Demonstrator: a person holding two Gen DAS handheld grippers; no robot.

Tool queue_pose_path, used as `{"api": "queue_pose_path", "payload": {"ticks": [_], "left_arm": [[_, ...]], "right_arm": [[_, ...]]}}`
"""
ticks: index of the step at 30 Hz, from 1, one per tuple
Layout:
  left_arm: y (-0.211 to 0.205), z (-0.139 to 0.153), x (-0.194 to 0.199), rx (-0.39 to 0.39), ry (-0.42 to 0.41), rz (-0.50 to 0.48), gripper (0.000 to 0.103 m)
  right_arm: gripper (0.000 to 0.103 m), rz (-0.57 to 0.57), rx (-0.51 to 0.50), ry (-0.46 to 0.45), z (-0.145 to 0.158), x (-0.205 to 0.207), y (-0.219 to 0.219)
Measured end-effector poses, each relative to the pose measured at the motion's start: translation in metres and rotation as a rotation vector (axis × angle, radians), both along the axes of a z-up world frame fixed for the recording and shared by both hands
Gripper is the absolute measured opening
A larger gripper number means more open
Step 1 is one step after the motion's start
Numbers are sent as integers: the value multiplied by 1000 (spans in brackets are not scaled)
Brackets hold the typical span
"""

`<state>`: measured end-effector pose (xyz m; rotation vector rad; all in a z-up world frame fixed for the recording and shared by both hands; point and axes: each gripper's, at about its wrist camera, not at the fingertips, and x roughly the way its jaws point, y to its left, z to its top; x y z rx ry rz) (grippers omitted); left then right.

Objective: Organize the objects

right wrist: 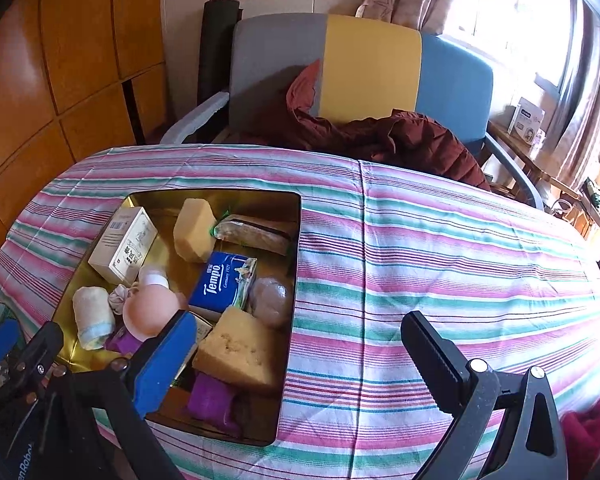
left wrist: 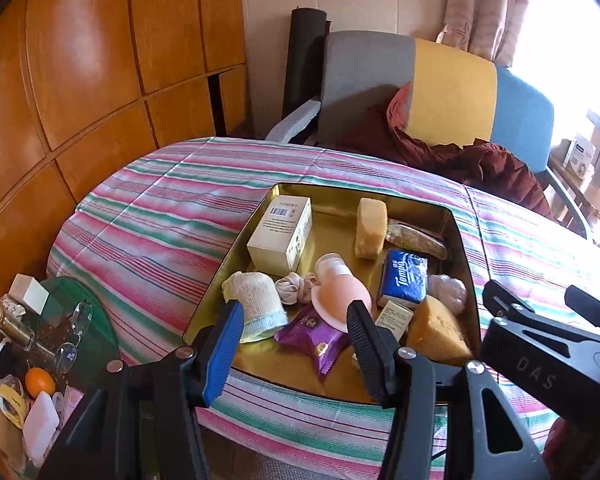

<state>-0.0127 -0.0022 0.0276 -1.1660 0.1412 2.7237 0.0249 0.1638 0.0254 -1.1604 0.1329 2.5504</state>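
Observation:
A gold tin box (left wrist: 228,248) (right wrist: 292,264) sits on the striped tablecloth (left wrist: 148,220) (right wrist: 440,260). It holds a white carton (left wrist: 280,234) (right wrist: 122,244), yellow sponges (left wrist: 370,222) (right wrist: 238,350), a blue Tempo tissue pack (left wrist: 404,278) (right wrist: 220,280), a pink bottle (left wrist: 340,292) (right wrist: 152,308), a rolled sock (left wrist: 258,304) (right wrist: 92,316) and a purple packet (left wrist: 314,336). My left gripper (left wrist: 292,346) is open and empty above the tin's near edge. My right gripper (right wrist: 296,364) is open and empty over the tin's right edge; it also shows in the left wrist view (left wrist: 548,320).
A grey, yellow and blue armchair (left wrist: 440,84) (right wrist: 364,72) with a dark red jacket (left wrist: 480,164) (right wrist: 400,140) stands behind the table. A side table at lower left holds glasses (left wrist: 76,336), an orange (left wrist: 39,382) and small bottles. Wooden panels (left wrist: 80,80) line the left wall.

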Motion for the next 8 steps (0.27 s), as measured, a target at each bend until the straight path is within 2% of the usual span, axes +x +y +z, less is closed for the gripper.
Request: {"api": "queue_pose_path", "payload": {"ticks": [8], "left_arm": [[1,4,3,-25,47,16,54]], "right_arm": [[103,2,3,-9,-3,-1,0]]}}
